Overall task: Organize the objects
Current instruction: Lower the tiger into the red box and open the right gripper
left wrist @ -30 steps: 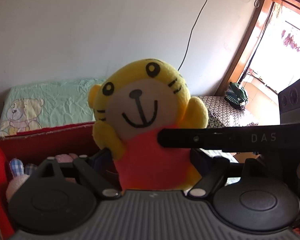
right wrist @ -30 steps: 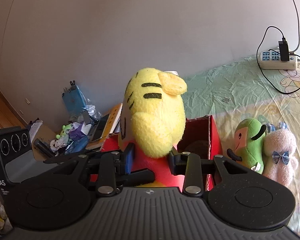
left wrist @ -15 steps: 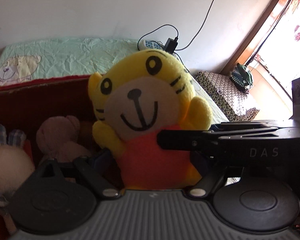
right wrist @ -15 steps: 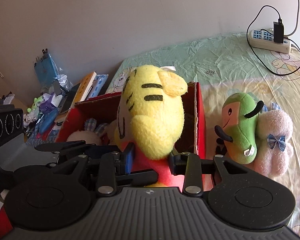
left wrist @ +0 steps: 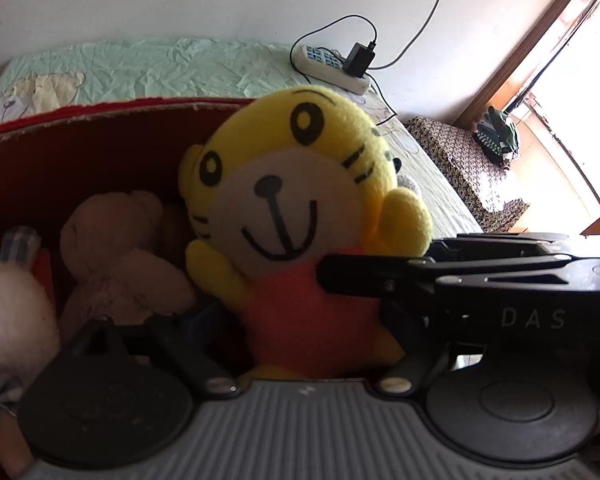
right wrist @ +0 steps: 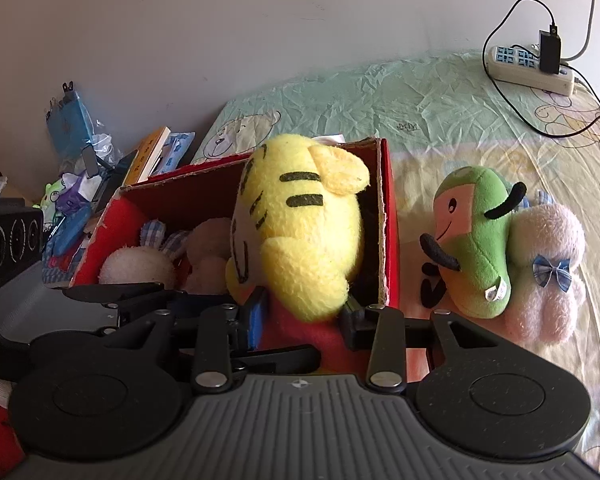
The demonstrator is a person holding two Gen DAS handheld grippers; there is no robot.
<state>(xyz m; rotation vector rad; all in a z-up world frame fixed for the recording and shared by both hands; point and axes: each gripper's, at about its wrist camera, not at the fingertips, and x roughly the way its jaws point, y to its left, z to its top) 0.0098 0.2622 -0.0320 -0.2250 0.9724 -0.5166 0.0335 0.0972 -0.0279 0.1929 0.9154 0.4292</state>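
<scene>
Bedsheet [right wrist: 440,120] behind; both hand-held grippers hide tiger plush [left wrist: 296,216] legs.

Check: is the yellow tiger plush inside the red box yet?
Not yet. The yellow tiger plush hangs above the red box, clamped by both grippers.

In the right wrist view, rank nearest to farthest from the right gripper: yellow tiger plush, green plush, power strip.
1. Yellow tiger plush: clamped in the right gripper, over the red box.
2. Green plush: on the bed, right of the box.
3. Power strip: far right, by the wall.
</scene>
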